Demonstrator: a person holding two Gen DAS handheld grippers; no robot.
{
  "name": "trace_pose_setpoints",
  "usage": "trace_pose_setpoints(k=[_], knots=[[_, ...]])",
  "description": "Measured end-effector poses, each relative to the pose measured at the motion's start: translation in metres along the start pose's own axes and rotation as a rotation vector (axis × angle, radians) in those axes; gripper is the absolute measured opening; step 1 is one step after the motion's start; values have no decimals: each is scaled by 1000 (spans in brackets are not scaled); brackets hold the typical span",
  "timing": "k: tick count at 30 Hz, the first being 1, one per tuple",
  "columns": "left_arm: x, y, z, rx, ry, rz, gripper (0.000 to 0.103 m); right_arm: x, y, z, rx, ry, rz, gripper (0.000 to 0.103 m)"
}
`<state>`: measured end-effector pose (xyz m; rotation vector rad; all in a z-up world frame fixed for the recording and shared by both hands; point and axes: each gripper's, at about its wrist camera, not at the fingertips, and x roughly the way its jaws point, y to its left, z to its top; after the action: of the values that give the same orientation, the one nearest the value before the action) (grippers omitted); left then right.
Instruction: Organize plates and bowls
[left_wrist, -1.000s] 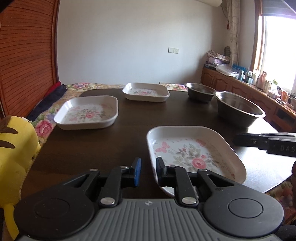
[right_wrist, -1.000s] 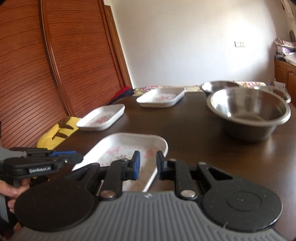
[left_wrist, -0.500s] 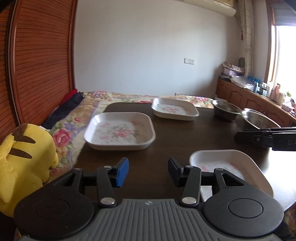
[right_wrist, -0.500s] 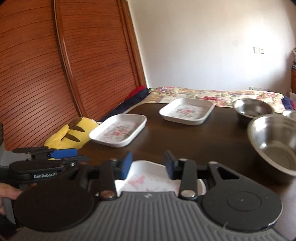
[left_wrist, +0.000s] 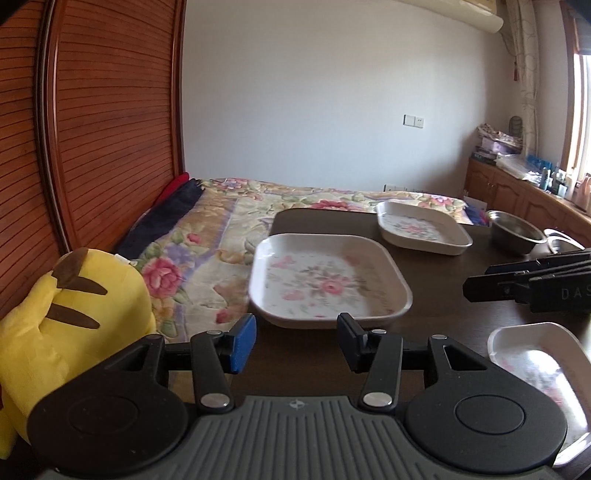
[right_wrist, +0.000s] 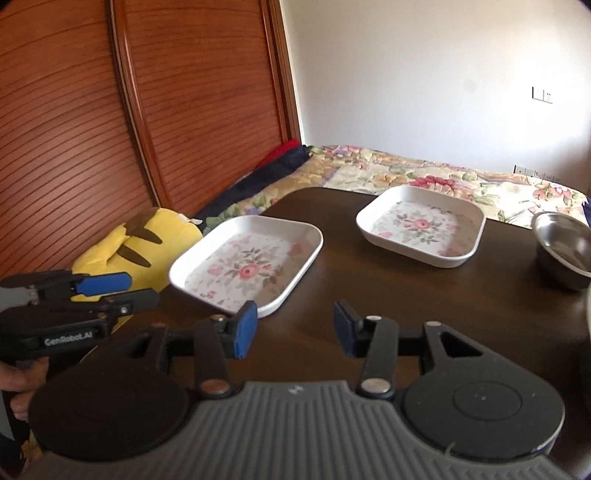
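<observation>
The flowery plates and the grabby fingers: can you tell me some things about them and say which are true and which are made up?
1. The left gripper has its fingers spread with nothing between them. True.
2. The right gripper is squeezing a plate. False: its fingers are apart and hold nothing.
3. The nearer floral plate and the far floral plate are stacked together. False: they lie apart on the dark table.
4. A yellow plush toy sits beside the table's left edge. True.
5. The steel bowl is upside down. False: it stands open side up.
</observation>
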<state>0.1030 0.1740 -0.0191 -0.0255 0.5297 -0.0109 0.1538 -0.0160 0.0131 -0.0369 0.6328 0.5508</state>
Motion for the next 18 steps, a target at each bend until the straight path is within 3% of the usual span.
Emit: trace_pose_setpoints(k=[18], knots=[[30, 31, 14, 10, 33, 35, 50, 57, 8, 18, -9, 85, -38, 47]])
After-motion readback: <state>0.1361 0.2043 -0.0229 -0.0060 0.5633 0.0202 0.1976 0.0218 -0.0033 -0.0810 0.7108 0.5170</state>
